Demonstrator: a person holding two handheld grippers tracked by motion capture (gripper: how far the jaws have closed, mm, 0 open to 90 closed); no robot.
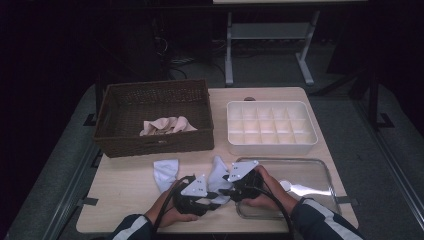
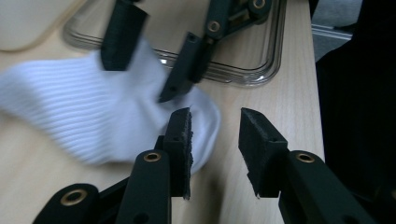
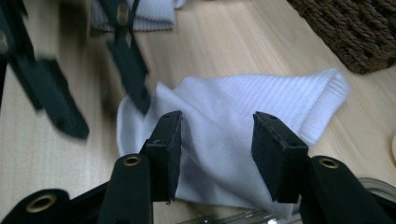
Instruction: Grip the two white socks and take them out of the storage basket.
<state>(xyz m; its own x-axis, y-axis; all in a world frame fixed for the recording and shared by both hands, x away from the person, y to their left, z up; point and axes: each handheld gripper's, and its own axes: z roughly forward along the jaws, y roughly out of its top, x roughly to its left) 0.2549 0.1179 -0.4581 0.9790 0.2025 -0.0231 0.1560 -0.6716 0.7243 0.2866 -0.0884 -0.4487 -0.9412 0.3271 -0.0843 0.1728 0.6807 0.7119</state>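
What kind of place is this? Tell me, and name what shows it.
Probably a lab or workshop set up for recording sock-sorting: a light wooden table with a wicker basket, a white divided organizer tray, white socks, and a metal-legged workbench behind in a dim room.

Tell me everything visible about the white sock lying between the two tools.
The white sock is ribbed knit fabric, soft and rumpled, lying flat on the wooden table just left of the clear tray. Its cuffed end points toward the wicker basket. The right tool stands open over its middle, pads apart. The left tool is open at its rounded end, not gripping it.
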